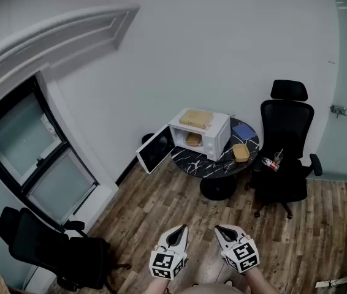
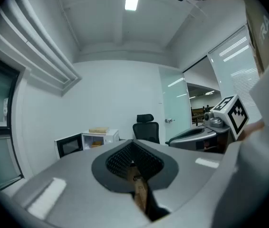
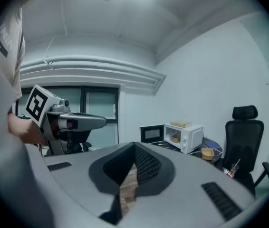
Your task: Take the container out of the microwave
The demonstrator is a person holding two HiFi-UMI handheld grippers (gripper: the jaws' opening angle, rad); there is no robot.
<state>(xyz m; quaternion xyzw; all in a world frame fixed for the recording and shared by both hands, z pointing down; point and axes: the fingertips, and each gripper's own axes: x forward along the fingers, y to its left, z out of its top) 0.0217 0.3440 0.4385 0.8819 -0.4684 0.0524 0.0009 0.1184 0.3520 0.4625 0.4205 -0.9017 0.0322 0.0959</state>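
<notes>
Left gripper (image 1: 181, 230): jaws together, nothing between them; held low over the floor (image 1: 161, 201), well apart from the table (image 1: 222, 167)
Right gripper (image 1: 221, 230): the same, jaws closed and empty, just beside the left one
Container (image 1: 193, 139): tan, sitting inside the microwave (image 1: 213, 136), in its open cavity
Microwave: white, on the round black table by the wall; door (image 1: 156, 152) swung wide to the left
Step in hand: approach, as I judge it; nothing reached for yet, door already open
Next move calls for: walking up to the table, opening one gripper's jaws, going straight into the cavity past the door and closing on the container's rim or side; the other gripper probably idle
Count, grippers: two
Count, microwaves: one
Count, tan containers: two, one inside and a second container (image 1: 241, 152) on the table right of the microwave
Count, flat box (image 1: 196, 117): one, on top of the microwave
Count, chairs: two, one (image 1: 285, 146) right of the table, one (image 1: 45, 244) near the window
Small items on the right chair's seat: too small to tell
</notes>
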